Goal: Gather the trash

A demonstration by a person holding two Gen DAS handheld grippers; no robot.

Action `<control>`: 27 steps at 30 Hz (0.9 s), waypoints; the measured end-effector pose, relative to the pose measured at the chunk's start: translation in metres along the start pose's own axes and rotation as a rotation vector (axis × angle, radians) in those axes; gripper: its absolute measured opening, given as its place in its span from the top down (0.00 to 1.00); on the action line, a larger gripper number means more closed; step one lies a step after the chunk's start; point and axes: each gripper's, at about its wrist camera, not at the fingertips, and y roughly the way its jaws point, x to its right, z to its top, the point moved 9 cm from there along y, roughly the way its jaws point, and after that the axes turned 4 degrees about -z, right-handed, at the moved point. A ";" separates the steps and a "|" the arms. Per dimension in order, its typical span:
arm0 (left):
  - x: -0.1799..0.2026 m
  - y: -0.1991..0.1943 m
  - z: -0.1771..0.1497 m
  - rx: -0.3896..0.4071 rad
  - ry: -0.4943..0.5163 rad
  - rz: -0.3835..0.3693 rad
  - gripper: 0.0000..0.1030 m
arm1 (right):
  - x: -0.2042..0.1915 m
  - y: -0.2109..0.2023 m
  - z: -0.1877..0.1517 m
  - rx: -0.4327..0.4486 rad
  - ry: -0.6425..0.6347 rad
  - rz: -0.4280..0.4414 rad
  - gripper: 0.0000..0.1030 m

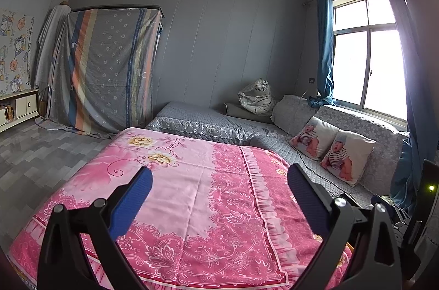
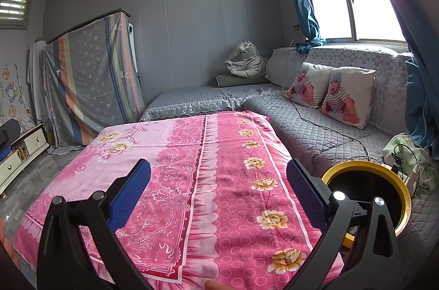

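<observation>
Pink floral cloth (image 1: 192,194) was spread flat over the bench, and no trash could be made out on it in either view. No readable writing was found on anything; only cartoon figures were seen on the wall panel (image 1: 13,51) at the far left. The left gripper (image 1: 219,194) was held wide apart above the cloth, its blue pads gripping nothing. The right gripper (image 2: 219,188) was likewise spread wide and empty over the bench's right half. A black bin with a yellow rim (image 2: 403,191) was seen just beside the bench's near right corner, partly hidden behind the right gripper's finger. Beyond the bench's far edge a grey quilted sofa (image 2: 315,120) was set, with two baby-print cushions (image 2: 348,98) leaned against its back and a cable (image 2: 329,128) trailed across the seat. A plush white tiger (image 2: 247,62) was propped in the far corner, and a striped sheet (image 1: 109,70) was draped over tall furniture by the wall.
</observation>
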 end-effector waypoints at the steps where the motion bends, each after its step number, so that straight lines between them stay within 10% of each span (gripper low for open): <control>1: -0.001 0.000 0.001 0.000 0.000 0.000 0.08 | 0.000 0.000 0.000 -0.001 0.001 -0.001 0.08; 27: 0.005 0.011 -0.011 -0.025 0.018 -0.005 0.08 | 0.000 0.006 -0.009 -0.031 0.011 -0.003 0.08</control>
